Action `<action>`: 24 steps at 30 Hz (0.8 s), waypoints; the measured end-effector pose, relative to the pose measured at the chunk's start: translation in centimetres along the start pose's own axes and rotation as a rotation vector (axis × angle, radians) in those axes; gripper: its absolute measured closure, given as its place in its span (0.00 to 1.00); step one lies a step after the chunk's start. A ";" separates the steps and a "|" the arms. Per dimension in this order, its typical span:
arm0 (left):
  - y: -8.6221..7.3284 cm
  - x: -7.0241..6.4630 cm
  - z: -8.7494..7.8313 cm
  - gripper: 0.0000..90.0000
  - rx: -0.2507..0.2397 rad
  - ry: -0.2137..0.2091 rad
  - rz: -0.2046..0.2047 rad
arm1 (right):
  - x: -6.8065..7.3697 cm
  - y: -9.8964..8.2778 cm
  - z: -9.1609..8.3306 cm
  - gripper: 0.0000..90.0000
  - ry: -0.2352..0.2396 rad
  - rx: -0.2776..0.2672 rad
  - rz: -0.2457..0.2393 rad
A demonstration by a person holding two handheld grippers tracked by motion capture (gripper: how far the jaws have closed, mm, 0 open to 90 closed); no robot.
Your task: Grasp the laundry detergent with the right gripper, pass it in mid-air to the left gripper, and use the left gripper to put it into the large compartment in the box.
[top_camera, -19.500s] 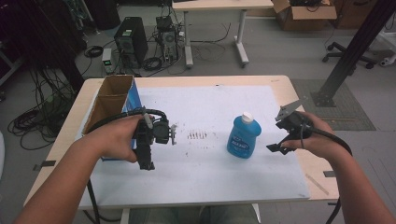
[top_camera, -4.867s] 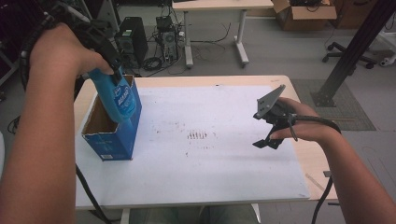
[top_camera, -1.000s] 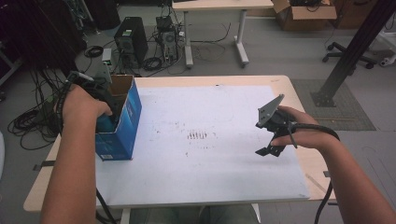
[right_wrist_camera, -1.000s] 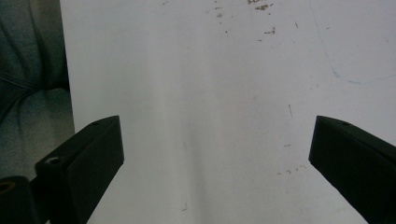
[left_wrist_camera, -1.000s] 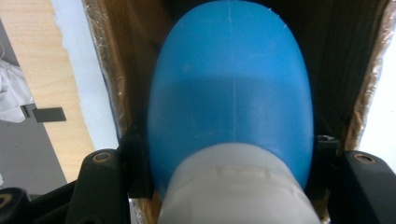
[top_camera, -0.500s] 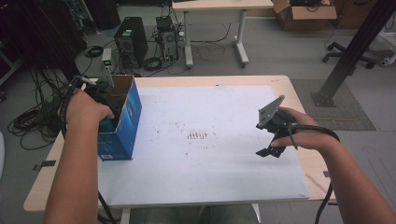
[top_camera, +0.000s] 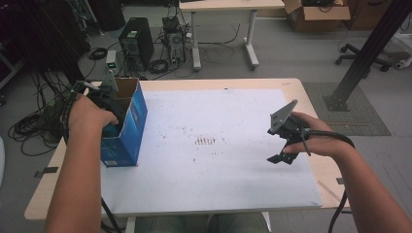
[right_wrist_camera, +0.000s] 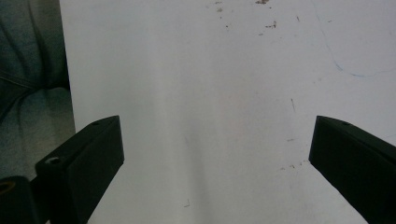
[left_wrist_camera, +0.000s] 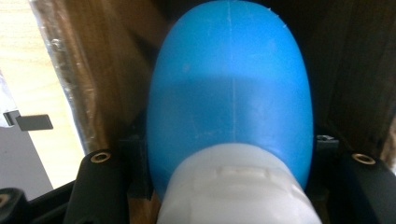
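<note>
At the left edge of the light wooden table (top_camera: 311, 167) covered by a white sheet, the tall open-topped blue cardboard box (top_camera: 127, 127) is standing upright. The person's left hand (top_camera: 87, 114) is reaching over its open top, so the left gripper (top_camera: 104, 102) is pointing down into it. In the left gripper view, the rounded blue plastic bottle with a white cap (left_wrist_camera: 231, 107) is sitting between the two black jaws, which are pinching it just above the cap, while the brown inner walls of the box are closing in on both sides. The bottle is hanging cap-up inside the box, probably because gripping it at the narrow shoulder is letting it slide down between the tight walls. Whether its base is already resting on the bottom cannot be told from these views.

Toward the middle, the white sheet (top_camera: 218, 160) is lying bare apart from some small brown specks.

On the right, the right gripper (top_camera: 282, 145) is hovering above the sheet, well apart from the box. Its jaws are standing spread wide with nothing between them, as the right gripper view is showing. It is most likely idling there to keep out of the other hand's way.
</note>
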State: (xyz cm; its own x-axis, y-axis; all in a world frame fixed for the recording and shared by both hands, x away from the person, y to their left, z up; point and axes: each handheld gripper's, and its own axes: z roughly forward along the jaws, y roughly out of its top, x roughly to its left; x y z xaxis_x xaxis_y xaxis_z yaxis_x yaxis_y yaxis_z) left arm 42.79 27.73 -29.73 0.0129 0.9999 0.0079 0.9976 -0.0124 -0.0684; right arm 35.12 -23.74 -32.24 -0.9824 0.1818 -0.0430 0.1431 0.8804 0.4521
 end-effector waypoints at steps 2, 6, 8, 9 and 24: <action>0.0 -0.1 0.0 0.42 0.001 0.001 0.000 | 0.0 -0.1 -0.1 0.04 -0.002 -0.001 0.002; 0.0 -0.2 0.0 0.42 0.009 0.006 0.001 | 0.1 -0.2 -0.2 0.04 -0.004 0.000 0.006; 0.0 -0.3 0.0 0.42 0.010 0.008 0.000 | 0.1 -0.3 -0.4 0.04 -0.007 -0.001 0.006; 0.0 -0.3 0.0 0.42 0.011 0.008 -0.003 | 0.1 -0.3 -0.4 0.04 -0.008 -0.003 0.007; -0.2 -0.2 -0.3 0.38 0.009 -0.003 -0.011 | 0.2 -0.6 -0.4 0.04 -0.004 -0.007 0.003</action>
State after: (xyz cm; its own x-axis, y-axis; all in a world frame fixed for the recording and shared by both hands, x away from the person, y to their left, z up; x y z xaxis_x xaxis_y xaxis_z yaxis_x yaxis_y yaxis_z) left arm 42.66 27.50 -29.44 0.0017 1.0000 0.0061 0.9970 -0.0012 -0.0773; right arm 34.77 -24.45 -32.17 -0.9815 0.1863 -0.0452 0.1454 0.8769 0.4582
